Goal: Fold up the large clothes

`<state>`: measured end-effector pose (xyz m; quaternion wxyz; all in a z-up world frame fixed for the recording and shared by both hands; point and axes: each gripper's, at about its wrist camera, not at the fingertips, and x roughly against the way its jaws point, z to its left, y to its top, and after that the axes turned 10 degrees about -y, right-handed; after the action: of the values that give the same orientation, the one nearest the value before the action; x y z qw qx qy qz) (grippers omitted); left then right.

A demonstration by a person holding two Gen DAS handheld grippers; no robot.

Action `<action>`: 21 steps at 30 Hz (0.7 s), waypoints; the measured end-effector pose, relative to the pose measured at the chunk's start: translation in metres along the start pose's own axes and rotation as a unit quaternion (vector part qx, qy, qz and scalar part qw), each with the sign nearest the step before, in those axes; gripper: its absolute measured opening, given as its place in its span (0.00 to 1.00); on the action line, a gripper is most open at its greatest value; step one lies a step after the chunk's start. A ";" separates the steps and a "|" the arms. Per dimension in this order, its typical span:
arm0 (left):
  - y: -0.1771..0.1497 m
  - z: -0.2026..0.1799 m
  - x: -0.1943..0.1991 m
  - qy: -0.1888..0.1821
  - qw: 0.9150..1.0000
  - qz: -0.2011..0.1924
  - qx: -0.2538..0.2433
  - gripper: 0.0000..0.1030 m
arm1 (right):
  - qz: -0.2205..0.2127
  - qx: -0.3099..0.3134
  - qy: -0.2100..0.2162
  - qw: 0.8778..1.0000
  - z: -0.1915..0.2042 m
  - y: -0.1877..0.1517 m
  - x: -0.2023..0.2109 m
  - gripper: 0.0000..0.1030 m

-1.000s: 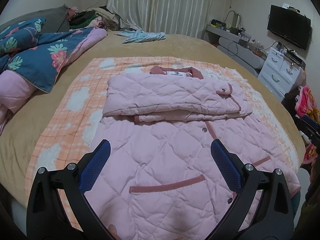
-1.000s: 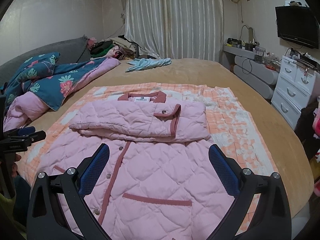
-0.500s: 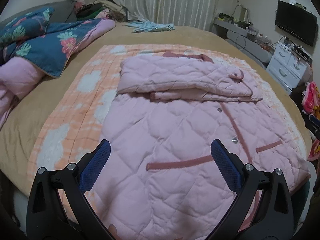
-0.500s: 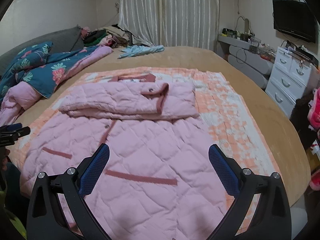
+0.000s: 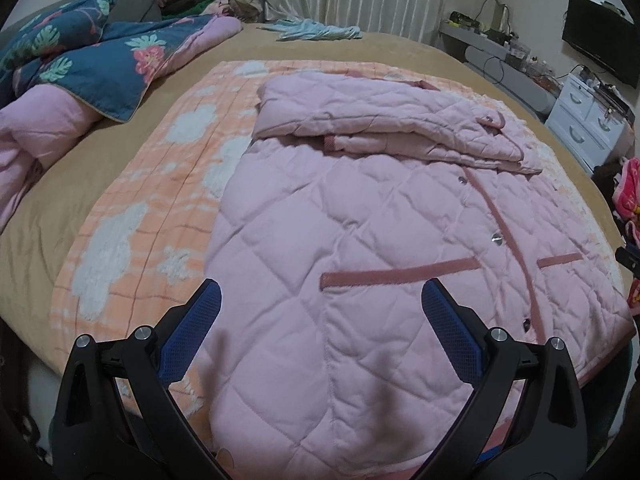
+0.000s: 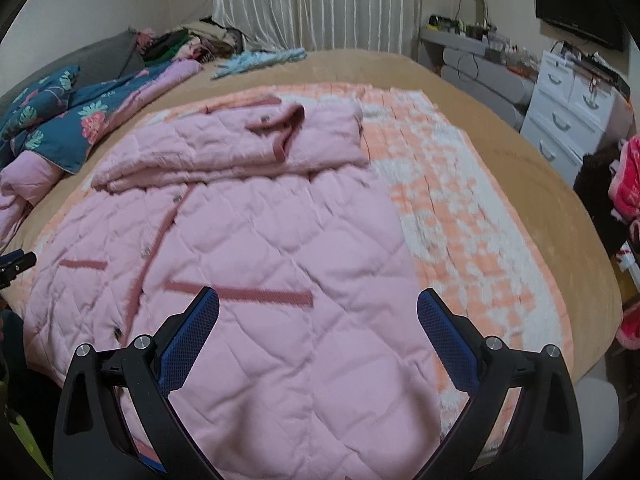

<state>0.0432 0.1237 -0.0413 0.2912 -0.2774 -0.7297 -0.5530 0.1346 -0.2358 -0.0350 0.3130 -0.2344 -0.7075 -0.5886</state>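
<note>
Left gripper [image 5: 320,304] held low over the hem end of the pink quilted jacket [image 5: 360,248], jaws spread wide with nothing between them, blue pads [image 5: 192,332] clear of the fabric. Right gripper [image 6: 318,304] likewise poised above the near right part of the jacket [image 6: 248,264], jaws wide and empty. Jacket spread front-up on an orange-and-white checked blanket [image 5: 160,184], hem toward the cameras, dark pink pocket trims [image 5: 396,274] and a snap-button placket [image 5: 496,220] running up the middle. Sleeves [image 5: 380,120] folded across the chest in a stacked band at the far end of the garment; cuff with dark pink edging [image 6: 288,128] on top of that band. Blanket laid on a tan bed [image 6: 520,168], bare blanket visible on both sides of the jacket. Blue floral duvet [image 5: 80,60] bunched at the far left of the bed, pale blue garment [image 6: 260,60] near the far edge. Striped curtain [image 6: 320,4] behind the bed, white drawer unit [image 6: 568,108] and wall-mounted television [image 5: 600,48] at the right. Right-wrist view slightly motion-blurred.
</note>
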 end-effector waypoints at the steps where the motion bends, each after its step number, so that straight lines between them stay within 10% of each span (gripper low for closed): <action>1: -0.002 0.003 0.000 0.001 1.000 0.001 0.002 0.91 | 0.005 -0.001 0.002 1.000 -0.002 -0.002 -0.002 0.96; 21: -0.045 0.052 -0.007 -0.010 0.997 0.044 0.055 0.91 | 0.066 0.015 -0.011 0.998 -0.016 -0.030 -0.015 0.96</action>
<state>0.0094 0.1628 -0.0869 0.3224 -0.2986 -0.7489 -0.4961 0.1269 -0.2571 -0.0640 0.3470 -0.2826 -0.7025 -0.5534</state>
